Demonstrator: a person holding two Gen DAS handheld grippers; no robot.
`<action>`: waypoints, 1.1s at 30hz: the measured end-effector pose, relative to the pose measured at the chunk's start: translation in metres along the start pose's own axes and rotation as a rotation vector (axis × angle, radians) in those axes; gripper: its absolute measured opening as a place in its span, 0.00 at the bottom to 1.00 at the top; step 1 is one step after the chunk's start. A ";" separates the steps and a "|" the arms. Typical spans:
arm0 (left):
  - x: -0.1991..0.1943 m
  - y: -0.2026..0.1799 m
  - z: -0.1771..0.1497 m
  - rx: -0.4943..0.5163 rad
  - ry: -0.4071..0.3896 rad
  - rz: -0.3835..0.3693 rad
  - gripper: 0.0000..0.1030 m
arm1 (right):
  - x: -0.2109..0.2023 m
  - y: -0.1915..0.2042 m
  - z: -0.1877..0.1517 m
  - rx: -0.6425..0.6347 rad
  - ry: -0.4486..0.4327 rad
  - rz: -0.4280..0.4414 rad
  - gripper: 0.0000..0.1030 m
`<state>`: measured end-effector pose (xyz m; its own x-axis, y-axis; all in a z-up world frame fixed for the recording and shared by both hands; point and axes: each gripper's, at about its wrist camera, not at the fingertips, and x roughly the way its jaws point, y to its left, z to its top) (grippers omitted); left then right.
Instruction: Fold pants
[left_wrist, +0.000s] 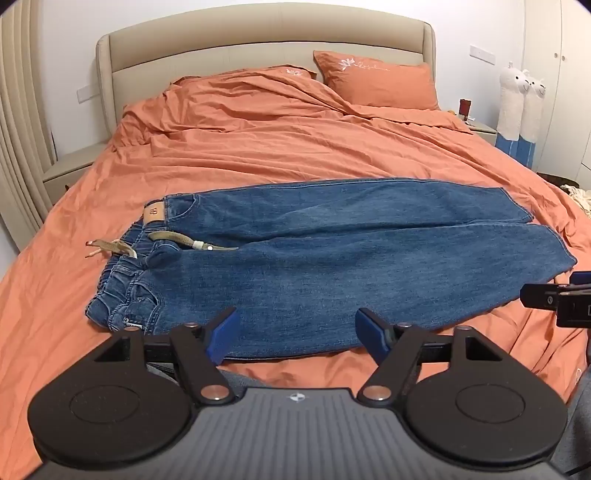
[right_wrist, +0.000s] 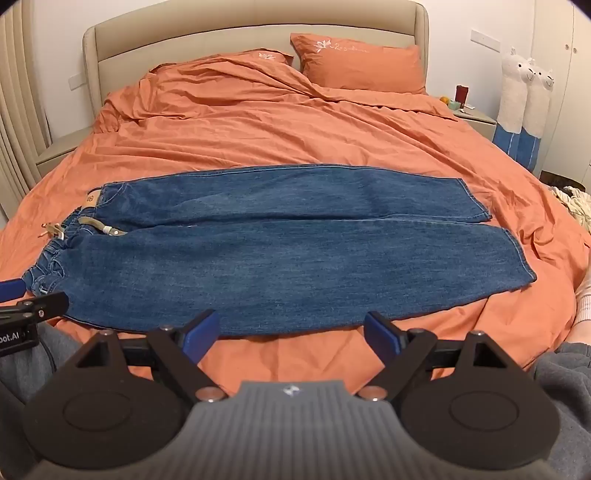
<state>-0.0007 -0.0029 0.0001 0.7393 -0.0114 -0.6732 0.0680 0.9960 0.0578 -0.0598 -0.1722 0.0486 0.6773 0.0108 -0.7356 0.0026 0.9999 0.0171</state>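
Left fingers (left_wrist: 295, 334): spread wide and empty, held just short of the near edge of the jeans (left_wrist: 332, 266), toward the waist end; nothing is gripped.
Right fingers (right_wrist: 291, 332): likewise parted with nothing between them, poised at the near hem line toward the leg end, so that the two tools appear to be set for a paired pick along one edge.
Jeans: laid flat across the foot of the bed (left_wrist: 258, 147), waist to the left, leg openings to the right; the legs lie side by side, the near one slightly overlapping the far one along the inseam.
Waistband (left_wrist: 122, 284): elasticated and bunched, with a khaki drawstring (left_wrist: 177, 240) trailing onto the cover and over the denim; it is judged likely to slip out of a fold unless tucked.
Stage: no fold seems made yet; a lengthwise fold of the near leg over the far one is judged the likely first step.
Bed: orange cover, rumpled further back, smoother under the jeans.
Pillows (left_wrist: 376, 79): left against the headboard (left_wrist: 258, 40), well apart from the work.
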 end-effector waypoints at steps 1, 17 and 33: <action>-0.001 -0.002 0.000 0.006 -0.003 -0.001 0.80 | 0.000 0.000 0.000 -0.005 0.006 -0.001 0.80; -0.003 0.008 -0.001 -0.045 0.004 0.010 0.79 | -0.001 0.006 -0.001 -0.023 0.002 0.018 0.80; -0.006 0.011 -0.002 -0.044 0.002 0.011 0.79 | -0.001 0.006 -0.003 -0.020 0.005 0.019 0.80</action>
<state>-0.0056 0.0086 0.0034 0.7385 0.0002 -0.6742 0.0302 0.9990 0.0334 -0.0627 -0.1658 0.0478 0.6731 0.0293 -0.7390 -0.0246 0.9995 0.0173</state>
